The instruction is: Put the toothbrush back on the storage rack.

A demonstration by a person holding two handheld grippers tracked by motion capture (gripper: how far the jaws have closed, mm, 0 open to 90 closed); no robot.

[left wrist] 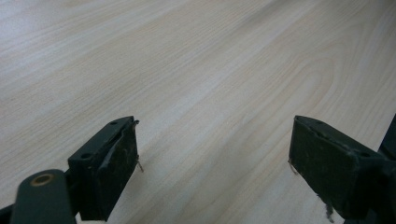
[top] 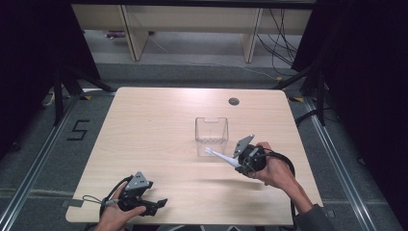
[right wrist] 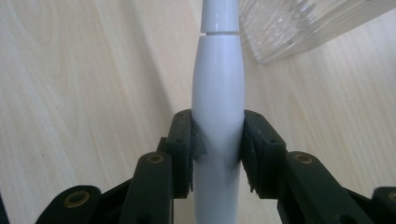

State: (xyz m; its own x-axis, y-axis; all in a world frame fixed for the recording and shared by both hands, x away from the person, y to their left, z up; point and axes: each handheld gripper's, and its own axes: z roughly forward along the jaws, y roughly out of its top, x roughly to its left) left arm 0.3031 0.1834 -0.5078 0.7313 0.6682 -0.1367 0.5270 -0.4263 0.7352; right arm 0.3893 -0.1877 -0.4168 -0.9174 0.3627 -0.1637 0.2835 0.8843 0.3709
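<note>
White toothbrush (right wrist: 218, 88) clamped by right gripper (right wrist: 218, 140) nr clear box (top: 211, 135); left gripper (left wrist: 215, 163) held wide, empty; "5" (top: 78, 130) marked on floor.

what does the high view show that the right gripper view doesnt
High view alone: the left gripper with jaws apart near the table's near edge, both hands, and the whole clear container.

Right gripper view alone: the pads pressed on either side of the handle.

Both: the right gripper clamping the white toothbrush-like tool, the container, the wooden tabletop.
</note>
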